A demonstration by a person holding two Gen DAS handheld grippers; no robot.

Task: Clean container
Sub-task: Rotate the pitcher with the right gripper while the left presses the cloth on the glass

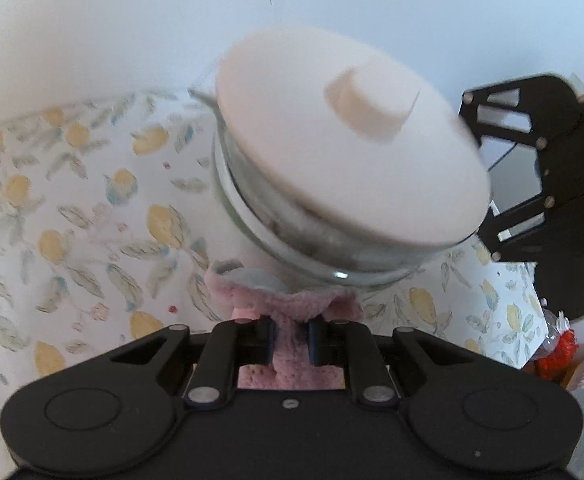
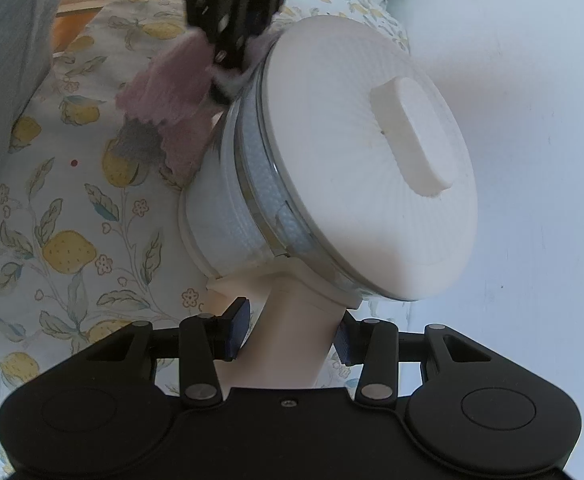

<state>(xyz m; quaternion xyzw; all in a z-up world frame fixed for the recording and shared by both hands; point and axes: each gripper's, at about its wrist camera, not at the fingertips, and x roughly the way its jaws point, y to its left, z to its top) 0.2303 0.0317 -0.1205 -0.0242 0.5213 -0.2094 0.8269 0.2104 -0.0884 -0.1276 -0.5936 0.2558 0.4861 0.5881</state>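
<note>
The container (image 2: 332, 184) is held tilted above the counter (image 2: 72, 208), clear of its lemon-print cloth. It has a white lid (image 2: 372, 168) with a raised oblong knob (image 2: 412, 136), a clear glass band below it, and a white base with a handle (image 2: 288, 340). The right gripper (image 2: 288, 336) has its fingers clamped on that handle; only the right wrist view shows this. The left gripper (image 1: 290, 340) has its fingers clenched on a pink cloth (image 1: 292, 304), pressed against the container's glass side. The left wrist view shows the lid motion-blurred.
</note>
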